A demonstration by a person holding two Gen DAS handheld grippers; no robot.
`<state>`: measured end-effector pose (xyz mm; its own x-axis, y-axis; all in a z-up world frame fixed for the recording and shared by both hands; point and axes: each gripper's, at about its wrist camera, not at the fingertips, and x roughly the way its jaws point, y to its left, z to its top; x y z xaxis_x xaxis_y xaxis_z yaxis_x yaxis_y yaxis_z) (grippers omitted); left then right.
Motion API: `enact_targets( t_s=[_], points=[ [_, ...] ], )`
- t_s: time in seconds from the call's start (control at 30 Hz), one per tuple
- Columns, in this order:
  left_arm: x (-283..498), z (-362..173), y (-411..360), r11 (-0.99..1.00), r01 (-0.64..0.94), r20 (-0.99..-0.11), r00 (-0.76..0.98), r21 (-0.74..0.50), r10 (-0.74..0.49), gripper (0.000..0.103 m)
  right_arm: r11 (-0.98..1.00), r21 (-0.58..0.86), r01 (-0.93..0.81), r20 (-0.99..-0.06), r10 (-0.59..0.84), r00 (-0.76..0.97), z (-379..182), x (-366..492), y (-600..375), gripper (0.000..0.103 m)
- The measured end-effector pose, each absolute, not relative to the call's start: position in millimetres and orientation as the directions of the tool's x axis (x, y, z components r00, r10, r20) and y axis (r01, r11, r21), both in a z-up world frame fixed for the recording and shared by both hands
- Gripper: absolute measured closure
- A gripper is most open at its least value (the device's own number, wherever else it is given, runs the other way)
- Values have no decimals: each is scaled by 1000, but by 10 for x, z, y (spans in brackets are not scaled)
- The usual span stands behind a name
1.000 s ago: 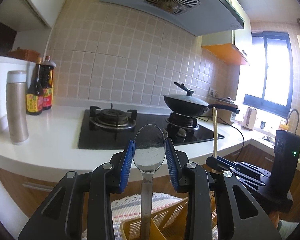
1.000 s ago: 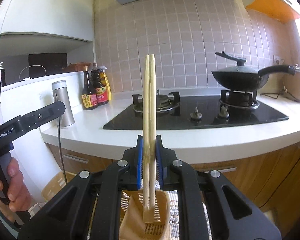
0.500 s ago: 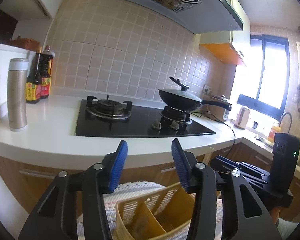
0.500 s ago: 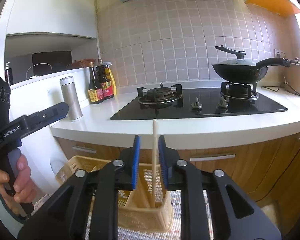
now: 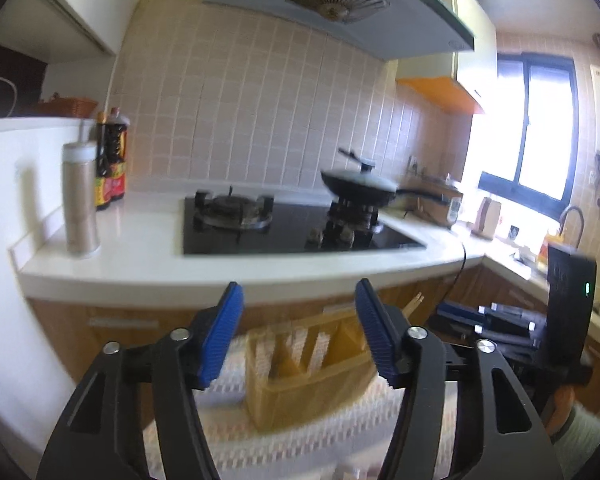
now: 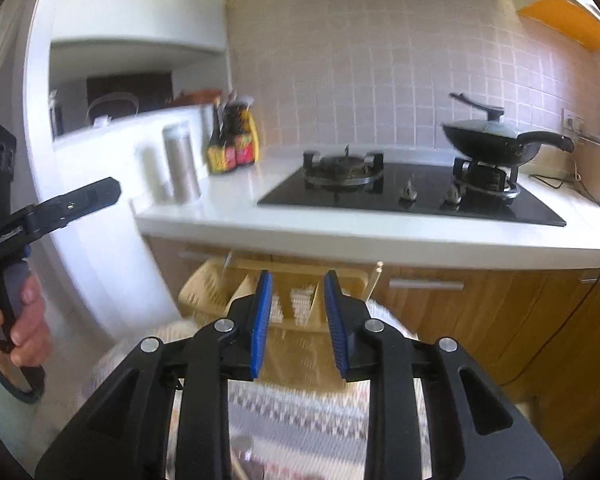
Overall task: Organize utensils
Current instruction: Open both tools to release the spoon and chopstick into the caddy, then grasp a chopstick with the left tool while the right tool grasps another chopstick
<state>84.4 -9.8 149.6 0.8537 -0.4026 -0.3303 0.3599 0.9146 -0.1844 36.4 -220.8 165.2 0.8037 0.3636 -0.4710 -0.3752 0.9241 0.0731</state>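
Hovering with its blue pads spread and nothing between them, the left gripper (image 5: 298, 330) hangs over the yellow utensil caddy (image 5: 308, 376), which stands on a woven mat (image 5: 300, 440) in front of the wooden cabinets. The right gripper (image 6: 296, 320) is likewise parted and empty above the same caddy (image 6: 220, 284), where a chopstick (image 6: 374, 280) tip shows at the right end and what seems a metal handle at the left. Beyond lie the white countertop (image 6: 340, 228), gas hob (image 6: 412, 196) and lidded wok (image 6: 496, 140). Both tools appear to be between placements; the next move likely calls for finding another loose utensil, perhaps the blurred item on the mat near the right gripper.
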Motion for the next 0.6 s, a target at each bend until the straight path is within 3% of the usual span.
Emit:
enact_targets(
  t_s=[0.2, 0.37, 0.47, 0.6],
  points=[
    [519, 978, 102, 949, 254, -534, 785, -185, -314, 47, 905, -4, -425, -649, 321, 690, 1351, 148, -1977, 79],
    [484, 288, 298, 925, 134, -741, 562, -356, -367, 57, 873, 57, -484, -810, 324, 489, 958, 79, -1802, 79],
    [486, -24, 389, 892, 63, -771, 477, -448, -421, 57, 847, 93, -523, -860, 332, 386, 725, 27, -1667, 79],
    [463, -252, 376, 891, 18, -799, 434, -454, -416, 57, 827, 42, -561, -901, 274, 336, 457, -57, -1460, 79]
  ],
)
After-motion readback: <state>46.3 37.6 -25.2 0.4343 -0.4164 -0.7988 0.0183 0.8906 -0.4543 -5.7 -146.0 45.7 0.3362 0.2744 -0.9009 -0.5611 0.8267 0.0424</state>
